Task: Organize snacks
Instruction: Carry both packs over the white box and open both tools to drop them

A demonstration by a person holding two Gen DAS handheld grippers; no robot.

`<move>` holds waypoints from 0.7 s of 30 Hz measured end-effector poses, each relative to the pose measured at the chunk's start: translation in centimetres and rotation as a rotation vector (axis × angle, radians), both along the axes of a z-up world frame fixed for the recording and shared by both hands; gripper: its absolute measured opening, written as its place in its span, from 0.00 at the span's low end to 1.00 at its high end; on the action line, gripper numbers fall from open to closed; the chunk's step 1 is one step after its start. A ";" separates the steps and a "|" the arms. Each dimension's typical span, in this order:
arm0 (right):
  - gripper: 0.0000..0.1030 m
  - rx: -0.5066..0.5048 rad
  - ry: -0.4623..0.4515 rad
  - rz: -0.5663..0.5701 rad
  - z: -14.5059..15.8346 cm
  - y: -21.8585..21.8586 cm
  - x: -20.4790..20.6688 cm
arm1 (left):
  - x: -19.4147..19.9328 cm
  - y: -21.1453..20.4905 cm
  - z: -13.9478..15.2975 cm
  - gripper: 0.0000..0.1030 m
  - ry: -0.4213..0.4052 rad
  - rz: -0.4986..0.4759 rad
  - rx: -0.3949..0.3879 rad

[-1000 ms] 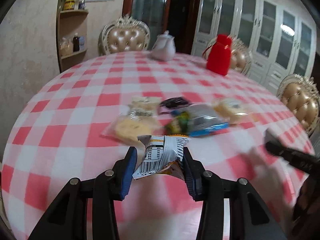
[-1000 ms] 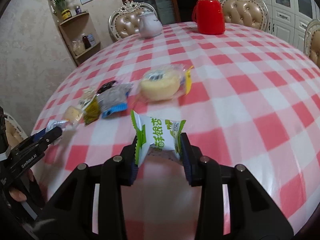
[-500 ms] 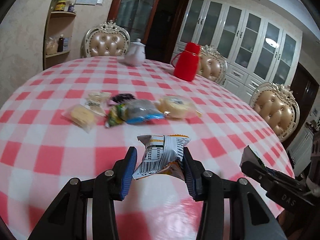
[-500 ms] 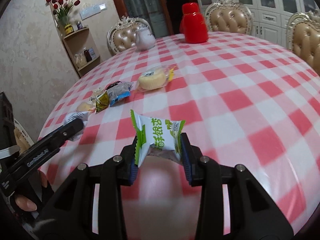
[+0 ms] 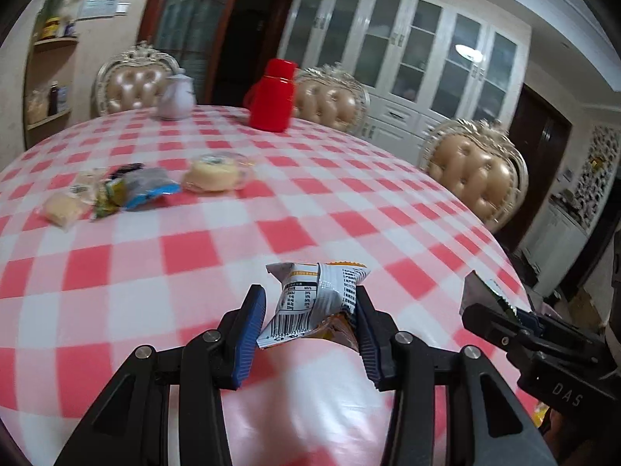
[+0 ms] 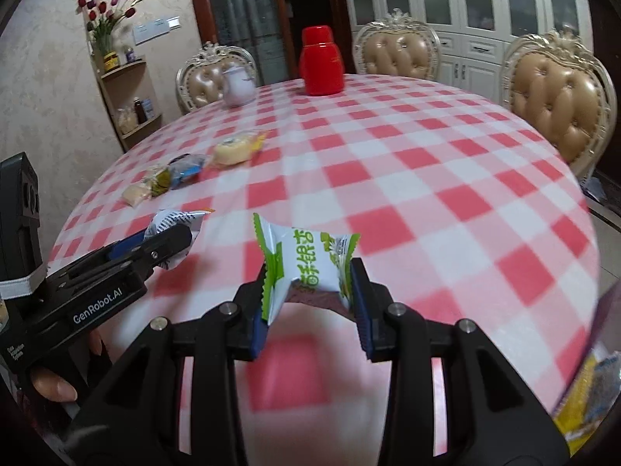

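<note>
Left wrist view: the left gripper is clamped on a grey packet, held above the checked table. Loose snacks lie far left; a red flask stands at the far edge.

Right wrist view: the right gripper is clamped on a green-white packet above the table. The left gripper appears at left, gripping its packet.

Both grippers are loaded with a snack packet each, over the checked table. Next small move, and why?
Probably carry both on toward the right, off the near table edge. The left gripper is shut on a grey-and-orange barcode packet, the right gripper on a green-and-white packet. A yellow-and-blue wrapper shows there; whether that is the collecting spot cannot be told.
</note>
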State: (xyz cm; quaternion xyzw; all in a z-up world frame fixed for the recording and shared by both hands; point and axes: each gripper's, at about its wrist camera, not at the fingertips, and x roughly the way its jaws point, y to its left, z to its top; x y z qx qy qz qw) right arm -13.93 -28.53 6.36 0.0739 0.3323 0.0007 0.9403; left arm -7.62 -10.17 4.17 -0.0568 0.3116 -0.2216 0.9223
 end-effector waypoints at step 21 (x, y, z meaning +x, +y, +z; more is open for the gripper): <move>0.40 -0.043 0.031 -0.224 -0.2 -13.0 -9.8 | -9.0 -14.3 1.9 0.45 0.025 -0.409 0.025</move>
